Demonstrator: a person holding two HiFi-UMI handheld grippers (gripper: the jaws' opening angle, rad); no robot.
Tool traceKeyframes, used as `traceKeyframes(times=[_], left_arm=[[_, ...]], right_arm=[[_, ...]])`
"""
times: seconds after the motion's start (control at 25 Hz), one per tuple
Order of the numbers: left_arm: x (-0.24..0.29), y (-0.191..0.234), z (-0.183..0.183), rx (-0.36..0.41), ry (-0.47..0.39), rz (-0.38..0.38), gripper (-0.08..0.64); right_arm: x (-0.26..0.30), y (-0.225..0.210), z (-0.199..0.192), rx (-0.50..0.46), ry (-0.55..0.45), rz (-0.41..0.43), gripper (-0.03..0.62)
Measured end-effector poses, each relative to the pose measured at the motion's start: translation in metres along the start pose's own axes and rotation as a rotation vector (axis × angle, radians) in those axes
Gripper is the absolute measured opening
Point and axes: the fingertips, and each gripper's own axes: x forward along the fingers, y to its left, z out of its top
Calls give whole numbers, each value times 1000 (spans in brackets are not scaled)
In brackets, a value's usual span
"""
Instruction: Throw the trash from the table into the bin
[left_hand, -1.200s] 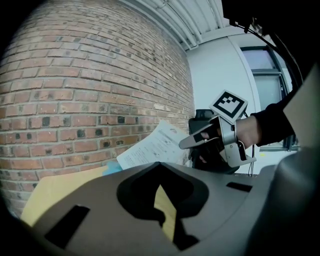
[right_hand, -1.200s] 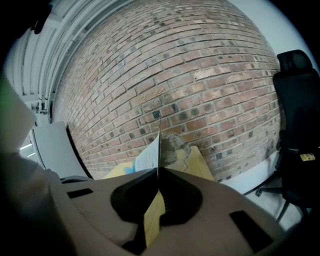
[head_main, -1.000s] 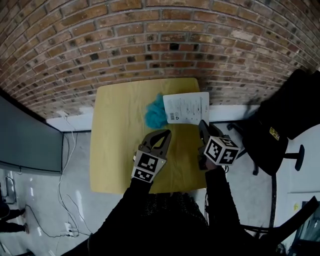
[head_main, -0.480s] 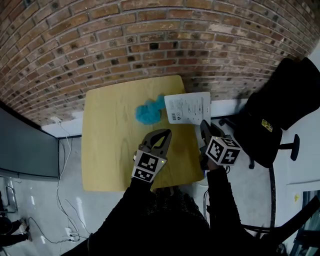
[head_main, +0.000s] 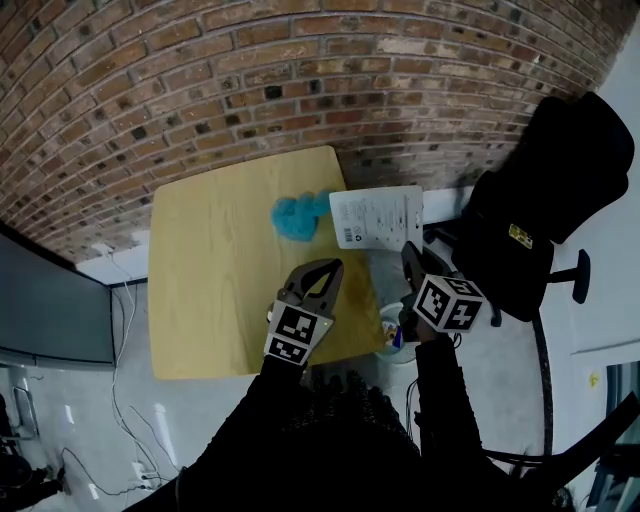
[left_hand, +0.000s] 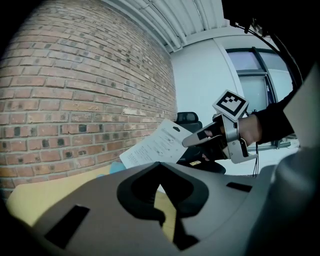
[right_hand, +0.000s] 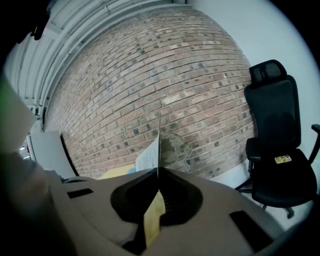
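paper sheet (head_main: 377, 217) tight inside right tool (head_main: 407, 250)

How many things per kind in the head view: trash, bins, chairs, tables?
Trash: 2, a white sheet pinched in the right gripper and a teal wad on the table
Bin: 1
Chair: 1
Table: 1
Total: 5
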Motion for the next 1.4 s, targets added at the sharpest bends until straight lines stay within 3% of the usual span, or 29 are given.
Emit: traceKeyframes(times=[1.4], left_arm=[[53,-163,27,66,-30,-186,5]], right_arm=[[-155,-124,2,47,-114,-134,11]])
